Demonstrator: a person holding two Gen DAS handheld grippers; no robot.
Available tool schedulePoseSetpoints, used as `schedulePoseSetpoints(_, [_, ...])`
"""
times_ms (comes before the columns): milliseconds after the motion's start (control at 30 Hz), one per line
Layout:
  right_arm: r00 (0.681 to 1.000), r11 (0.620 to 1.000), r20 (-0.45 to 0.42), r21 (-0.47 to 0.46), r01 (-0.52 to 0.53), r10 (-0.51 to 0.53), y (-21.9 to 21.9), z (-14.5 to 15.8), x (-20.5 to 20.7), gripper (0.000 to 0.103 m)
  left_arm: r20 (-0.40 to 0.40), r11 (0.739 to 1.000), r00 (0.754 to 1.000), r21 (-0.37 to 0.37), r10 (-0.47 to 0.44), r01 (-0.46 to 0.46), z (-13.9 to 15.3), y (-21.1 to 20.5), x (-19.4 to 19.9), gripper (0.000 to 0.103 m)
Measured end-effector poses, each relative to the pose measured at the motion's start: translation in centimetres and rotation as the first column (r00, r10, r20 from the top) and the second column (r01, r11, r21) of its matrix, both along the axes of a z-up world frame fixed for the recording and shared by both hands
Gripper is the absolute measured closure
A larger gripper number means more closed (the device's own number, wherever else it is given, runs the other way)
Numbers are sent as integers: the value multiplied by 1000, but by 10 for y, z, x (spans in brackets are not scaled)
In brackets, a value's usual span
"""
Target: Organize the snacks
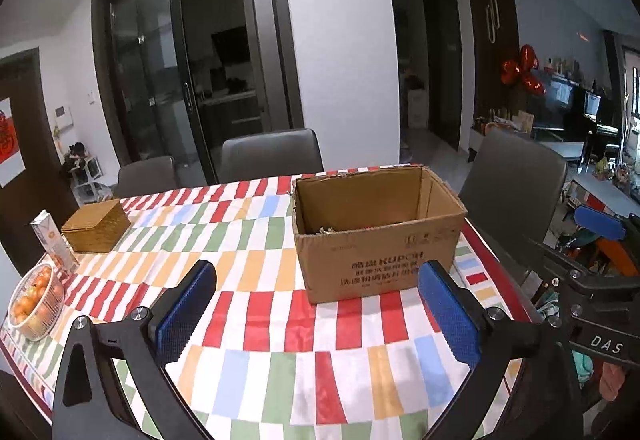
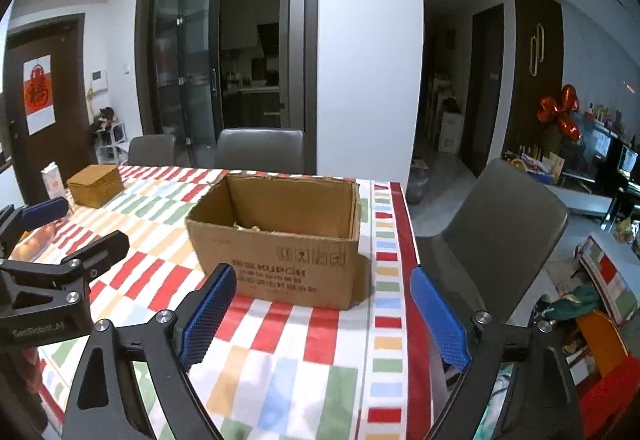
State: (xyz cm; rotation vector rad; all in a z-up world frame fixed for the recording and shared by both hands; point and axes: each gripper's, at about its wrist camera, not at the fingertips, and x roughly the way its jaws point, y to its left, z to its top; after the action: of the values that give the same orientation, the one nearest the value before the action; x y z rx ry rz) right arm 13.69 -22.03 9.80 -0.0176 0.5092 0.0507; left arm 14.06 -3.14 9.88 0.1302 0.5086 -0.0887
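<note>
Both hand-held grippers, left [image 1: 318,304] and right [image 2: 322,314], released and empty, jaws wide apart over the checked counter [image 1: 280,320]; open cardboard box [image 1: 376,236] just ahead near the counter's right edge.

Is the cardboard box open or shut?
Open: the cardboard box has no flaps over its top, and its inner walls show.

A table draped in a red, green, orange and blue checked cloth [image 1: 256,304] is ringed by grey padded chairs [image 2: 260,150]. Behind, a white square pillar [image 1: 340,40] is flanked by dark-framed sliding glass doors [image 1: 160,72]; red foil balloons [image 2: 560,112] are seen at right.
</note>
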Motion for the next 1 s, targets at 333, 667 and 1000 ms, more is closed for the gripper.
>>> schedulePoseSetpoints(333, [1000, 1000, 15, -4, 3, -3, 8, -10, -53, 13, 25, 1000, 1000, -31, -1, 1, -13, 11, -54, 0])
schedulePoseSetpoints(667, [999, 1000, 37, 18, 2, -2, 10, -11, -83, 13, 47, 998, 999, -54, -6, 9, -14, 15, -88, 0])
schedulePoseSetpoints(1000, [998, 1000, 61, 25, 2, -4, 11, -12, -98, 13, 78, 999, 997, -48, 6, -2, -13, 15, -103, 0])
